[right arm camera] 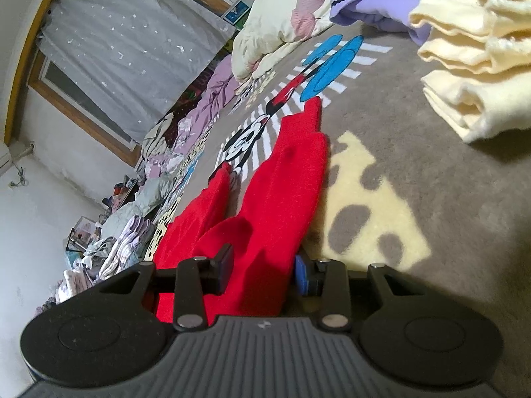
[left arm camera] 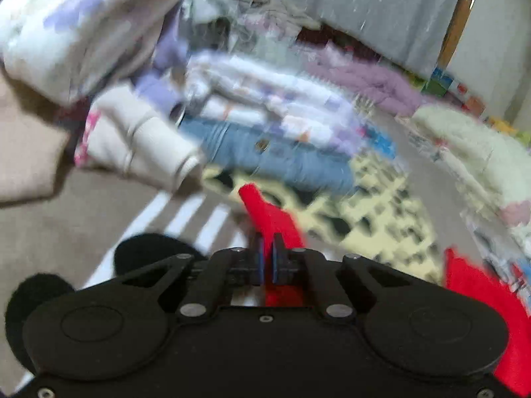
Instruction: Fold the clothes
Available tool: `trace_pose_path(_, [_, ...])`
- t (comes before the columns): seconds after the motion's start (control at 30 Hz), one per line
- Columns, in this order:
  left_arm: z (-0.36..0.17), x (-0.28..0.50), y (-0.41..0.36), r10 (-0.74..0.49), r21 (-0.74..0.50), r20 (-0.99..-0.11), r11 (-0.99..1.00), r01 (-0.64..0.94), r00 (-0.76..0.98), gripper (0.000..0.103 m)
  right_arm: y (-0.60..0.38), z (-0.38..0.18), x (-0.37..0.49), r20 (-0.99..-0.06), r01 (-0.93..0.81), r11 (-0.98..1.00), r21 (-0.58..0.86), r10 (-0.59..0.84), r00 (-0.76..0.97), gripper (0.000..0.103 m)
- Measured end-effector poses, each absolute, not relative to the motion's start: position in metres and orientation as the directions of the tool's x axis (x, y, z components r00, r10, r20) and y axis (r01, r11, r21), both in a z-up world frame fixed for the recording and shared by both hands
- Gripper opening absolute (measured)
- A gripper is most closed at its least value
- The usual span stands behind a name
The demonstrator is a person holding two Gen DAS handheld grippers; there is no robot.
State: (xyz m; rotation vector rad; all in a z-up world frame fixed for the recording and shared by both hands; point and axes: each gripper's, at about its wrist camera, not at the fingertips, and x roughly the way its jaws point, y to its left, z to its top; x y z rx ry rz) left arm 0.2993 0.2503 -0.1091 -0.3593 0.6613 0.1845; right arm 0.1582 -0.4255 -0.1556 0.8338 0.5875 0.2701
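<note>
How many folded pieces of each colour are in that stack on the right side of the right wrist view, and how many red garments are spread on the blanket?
Pale yellow folded pieces: 3
Purple folded garment: 1
Red garment on the grey blanket: 1
Total: 5
The stack runs off the frame, so more may be hidden.

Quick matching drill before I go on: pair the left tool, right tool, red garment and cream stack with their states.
Things:
1. left tool
2. right tool
3. red garment
4. cream stack

States:
A. folded, piled at the right of the right wrist view
B. open, fingers either side of the fabric
C. spread flat on the grey blanket
D. shut on red fabric

Pairs: 1-D, 2-B, 3-C, 4-A
</note>
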Motion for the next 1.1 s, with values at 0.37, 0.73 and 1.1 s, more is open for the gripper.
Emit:
trace_pose_path(0.37, [-0.101, 0.262, 0.188, -0.017, -0.167, -0.638, 0.979, -0.116, 0.770, 0.039, -0.425, -0.155, 0.154, -0.382, -0.002, 0.659, 0.752, 0.438, 0.814, 0.038])
trace_pose_path(0.73, [-0.071, 0.183, 0.150, -0.074, -0.286, -0.565, 0.952, -0.111, 0.822, 0.041, -0.453, -0.147, 0.174, -0.415, 0.110, 0.633, 0.767, 0.358, 0.836, 0.045])
trace_pose_path(1.1, [-0.096, 0.131, 0.132, -0.114, -0.344, -0.622, 0.928, -0.139, 0.775, 0.041, -0.445, -0.132, 0.238, -0.449, 0.074, 0.739, 0.669, 0.323, 0.833, 0.005])
